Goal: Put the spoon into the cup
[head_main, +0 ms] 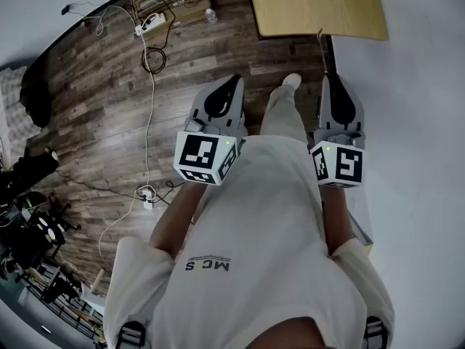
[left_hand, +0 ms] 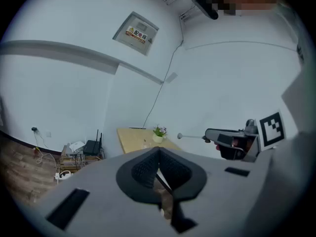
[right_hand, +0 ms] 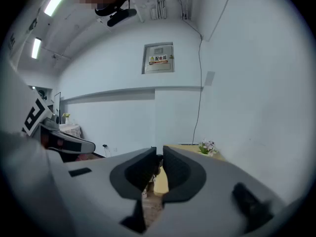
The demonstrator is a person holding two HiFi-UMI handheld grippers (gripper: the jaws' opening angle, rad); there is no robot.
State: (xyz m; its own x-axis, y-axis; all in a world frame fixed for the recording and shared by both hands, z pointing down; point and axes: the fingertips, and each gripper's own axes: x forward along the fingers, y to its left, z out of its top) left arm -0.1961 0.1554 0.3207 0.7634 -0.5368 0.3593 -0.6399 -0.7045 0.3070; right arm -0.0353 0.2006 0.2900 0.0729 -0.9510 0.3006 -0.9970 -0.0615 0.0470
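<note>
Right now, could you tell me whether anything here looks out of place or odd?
Loose cables and a power strip trail across the wood floor, which looks like a trip hazard. The right tool seems to pinch a thin spoon, yet no cup is in view.

wood floor (head_main: 94, 86) | white cable (head_main: 152, 107) | power strip (head_main: 149, 24) | tan table (head_main: 312, 9) | potted plant (left_hand: 158, 132) | wall box (right_hand: 158, 58)
</note>
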